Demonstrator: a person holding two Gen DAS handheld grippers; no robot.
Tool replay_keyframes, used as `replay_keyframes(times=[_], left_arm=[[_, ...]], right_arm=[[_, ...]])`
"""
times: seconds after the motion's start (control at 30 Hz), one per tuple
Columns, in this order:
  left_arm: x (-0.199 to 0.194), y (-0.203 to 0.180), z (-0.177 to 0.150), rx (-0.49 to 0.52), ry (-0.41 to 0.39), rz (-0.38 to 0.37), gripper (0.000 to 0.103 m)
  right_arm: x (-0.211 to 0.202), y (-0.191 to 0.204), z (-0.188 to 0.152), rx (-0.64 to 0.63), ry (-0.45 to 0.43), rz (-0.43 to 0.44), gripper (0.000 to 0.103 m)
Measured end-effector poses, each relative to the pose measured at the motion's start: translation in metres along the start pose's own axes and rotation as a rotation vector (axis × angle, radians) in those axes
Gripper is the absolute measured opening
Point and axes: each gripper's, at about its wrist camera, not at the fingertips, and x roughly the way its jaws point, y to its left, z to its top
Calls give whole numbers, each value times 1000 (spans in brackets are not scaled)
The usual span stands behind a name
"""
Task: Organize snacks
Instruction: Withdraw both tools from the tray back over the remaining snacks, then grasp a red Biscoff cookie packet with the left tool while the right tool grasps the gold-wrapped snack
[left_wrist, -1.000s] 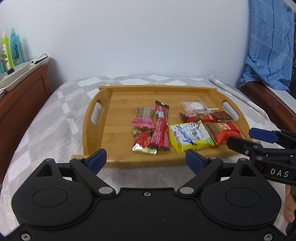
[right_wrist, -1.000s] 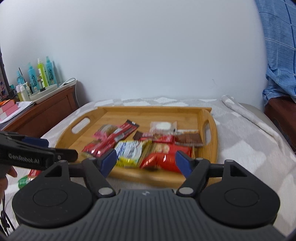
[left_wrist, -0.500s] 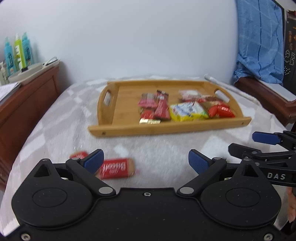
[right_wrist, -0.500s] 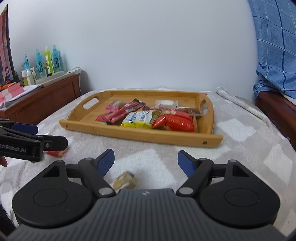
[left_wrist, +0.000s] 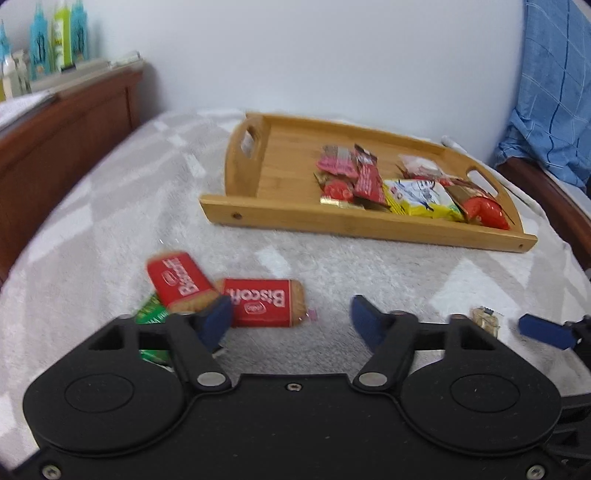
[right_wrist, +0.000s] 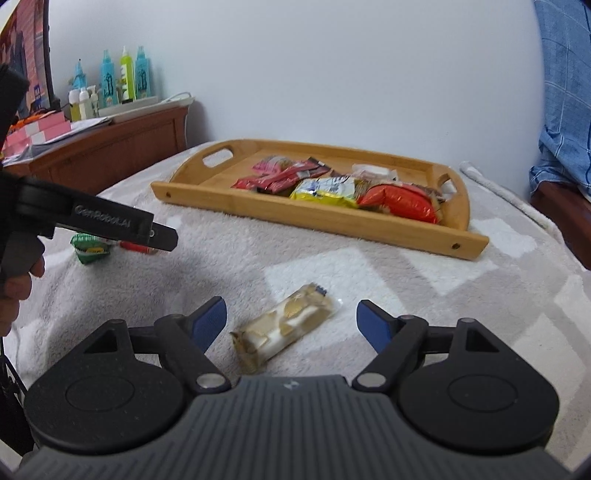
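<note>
A wooden tray (left_wrist: 280, 218) (right_wrist: 332, 221) holds several snack packets on the grey blanket. Two red Biscoff packets (left_wrist: 258, 301) and a green packet (left_wrist: 151, 314) lie loose on the blanket just before my left gripper (left_wrist: 291, 319), which is open and empty. A beige wafer packet (right_wrist: 284, 328) (left_wrist: 485, 319) lies between the fingers of my right gripper (right_wrist: 291, 325), which is open and not touching it. The left gripper also shows at the left of the right wrist view (right_wrist: 162, 236), with the green packet (right_wrist: 88, 247) under it.
A wooden dresser (right_wrist: 110, 147) with bottles (right_wrist: 123, 74) and papers stands at the left. A blue cloth (left_wrist: 554, 92) hangs at the right over a wooden rail (left_wrist: 546, 192). A white wall is behind the tray.
Both grippers have pulled back from the tray and dropped toward the blanket. The loose Biscoff packets and the wafer packet have come into view close to the fingers.
</note>
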Motion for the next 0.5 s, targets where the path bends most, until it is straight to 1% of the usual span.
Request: replay_keyframes(times=[0.1,0.17,0.23,0.37,0.43,0.5], left_arm=[[0,-1,-1,-3,-3,12,64],[0,-1,-3,-11,16,37,70],[3,2,-4,-15,20,38,81],[10,8,-2,-12,10,66,83],[15,11,0,-27,8,59,85],[19,11,2,-27,5,63,82]], right_arm=[[1,3,-2,-6,5,2,87],[2,4,-3,-14,9,1,87],[4,5,-3,-13,16,2,87],[9,4,-3,-1,28,6,87],[10,4,-4,0,32,5,87],[12,5,-5,-5,32,-3,87]])
